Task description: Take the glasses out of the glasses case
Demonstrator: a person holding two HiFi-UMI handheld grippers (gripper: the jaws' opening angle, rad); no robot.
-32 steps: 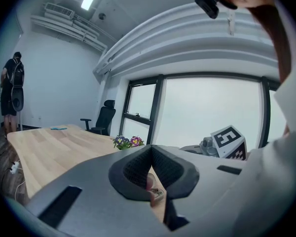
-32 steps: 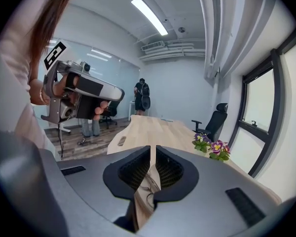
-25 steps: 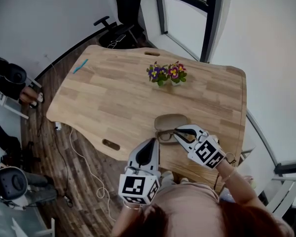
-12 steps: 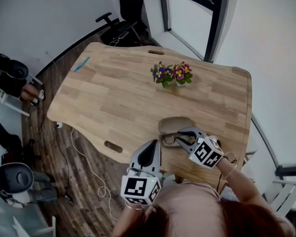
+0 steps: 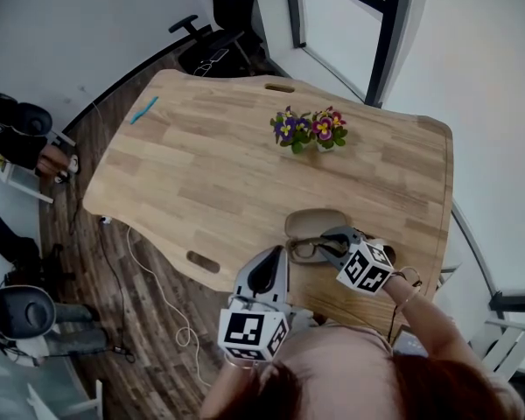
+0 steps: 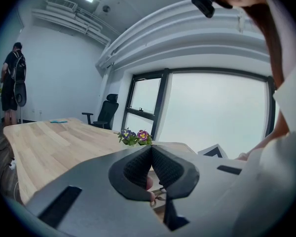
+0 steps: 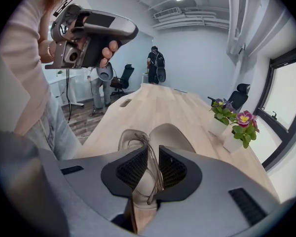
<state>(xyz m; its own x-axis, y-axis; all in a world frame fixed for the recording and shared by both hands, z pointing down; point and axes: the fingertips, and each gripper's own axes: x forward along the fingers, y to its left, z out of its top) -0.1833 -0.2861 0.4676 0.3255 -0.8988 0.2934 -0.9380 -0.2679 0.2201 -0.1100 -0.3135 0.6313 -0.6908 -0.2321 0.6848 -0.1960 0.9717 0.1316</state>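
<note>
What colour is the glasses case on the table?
Plain beige. The glasses case shows best in the right gripper view, lying open behind the glasses.

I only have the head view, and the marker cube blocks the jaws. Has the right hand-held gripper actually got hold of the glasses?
Observer: Yes. In the right gripper view, the right hand-held gripper has its jaws closed on the thin frame of the glasses.
Operator: Are they out of the case?
Observer: I cannot tell. That view shows the glasses case lying open just beyond the jaws, and the frame's far end overlaps it.
Operator: And the left one?
Observer: In its own view, the left hand-held gripper has its jaws together with nothing gripped.
</note>
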